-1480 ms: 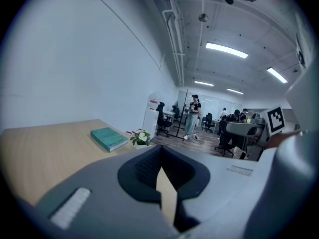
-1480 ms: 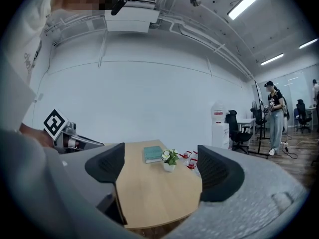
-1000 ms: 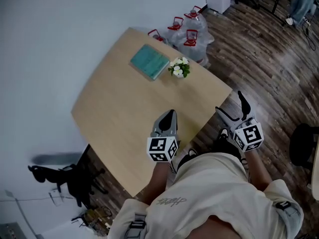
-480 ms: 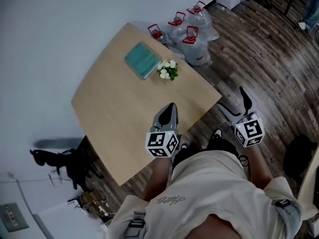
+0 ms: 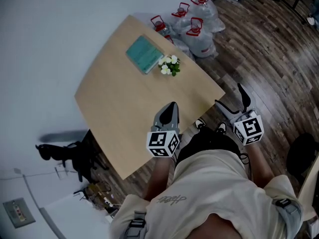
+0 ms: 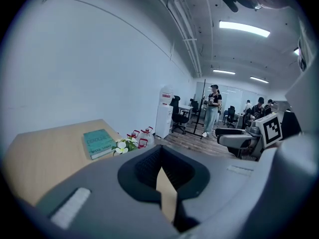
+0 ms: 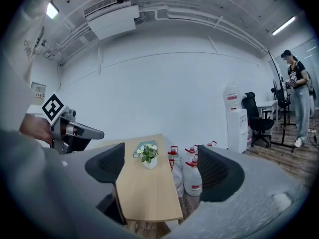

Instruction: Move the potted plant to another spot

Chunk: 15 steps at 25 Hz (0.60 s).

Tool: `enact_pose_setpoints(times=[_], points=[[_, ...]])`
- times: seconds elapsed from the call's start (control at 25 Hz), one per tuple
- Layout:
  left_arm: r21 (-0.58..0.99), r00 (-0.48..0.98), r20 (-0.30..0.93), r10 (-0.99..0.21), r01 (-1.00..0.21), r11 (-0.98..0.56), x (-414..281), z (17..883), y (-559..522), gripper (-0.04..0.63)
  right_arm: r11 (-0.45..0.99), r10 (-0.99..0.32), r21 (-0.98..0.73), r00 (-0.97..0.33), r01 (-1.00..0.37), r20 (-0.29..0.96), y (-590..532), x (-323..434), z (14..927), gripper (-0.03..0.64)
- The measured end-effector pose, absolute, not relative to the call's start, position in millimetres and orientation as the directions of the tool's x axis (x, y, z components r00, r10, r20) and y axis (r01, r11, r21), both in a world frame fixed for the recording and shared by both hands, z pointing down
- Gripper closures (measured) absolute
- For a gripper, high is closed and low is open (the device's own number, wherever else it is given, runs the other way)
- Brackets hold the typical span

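- While both tongs hang low over the near table edge, the left gripper (image 6: pixel 162 169) has its jaws drawn in to a thin slit. Nothing is caught there, and only bare tabletop shows through.
- The right gripper (image 7: pixel 162 171) stands with its jaws wide apart and empty, out over the floor beside the table (image 5: pixel 119 103).
- Well ahead of both tongs, the potted plant (image 5: pixel 169 66) stands upright and untouched on the table. It is straight beyond the left gripper's tip and ahead-left of the right one, which frames it between its jaws.
- Just past the plant, farther from the tongs, lies a teal book (image 5: pixel 143 54).
- Water bottles (image 5: pixel 197 34) sit on the floor beyond the table's far corner.
- Over the last second the table and plant have slid slightly in the head view, while the tongs keep their places and jaw settings. The plant has stayed by the book.
- It seems the person has shifted stance rather than reached, though the change is too small to be sure.
- The move has therefore not begun, and closing the gap comes first. The right gripper looks readier to take the pot.
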State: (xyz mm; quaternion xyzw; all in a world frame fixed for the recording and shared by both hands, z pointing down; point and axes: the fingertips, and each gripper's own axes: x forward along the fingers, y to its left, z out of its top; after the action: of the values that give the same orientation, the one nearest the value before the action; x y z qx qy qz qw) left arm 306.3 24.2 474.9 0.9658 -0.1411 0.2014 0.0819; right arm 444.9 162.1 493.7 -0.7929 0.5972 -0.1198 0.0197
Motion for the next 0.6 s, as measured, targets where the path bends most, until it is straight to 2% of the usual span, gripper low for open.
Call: enact_pose_setpoints(times=[0.36,0.6], points=[[0.102,0.919,0.291,-0.266,-0.307,-0.946,312.3,453.8,-10.1,0.581,-0.3,-0.94,-0.089,0.278,-0.95,0.199,141.6,449.6,477.1,0.166],[0.103,0.897,0.297,-0.329,-0.372,-0.922,278.0,460.3,-57.8,0.581,-0.25,-0.946,-0.026,0.238,-0.968,0.218,96.7,430.1,467.9,0.166]])
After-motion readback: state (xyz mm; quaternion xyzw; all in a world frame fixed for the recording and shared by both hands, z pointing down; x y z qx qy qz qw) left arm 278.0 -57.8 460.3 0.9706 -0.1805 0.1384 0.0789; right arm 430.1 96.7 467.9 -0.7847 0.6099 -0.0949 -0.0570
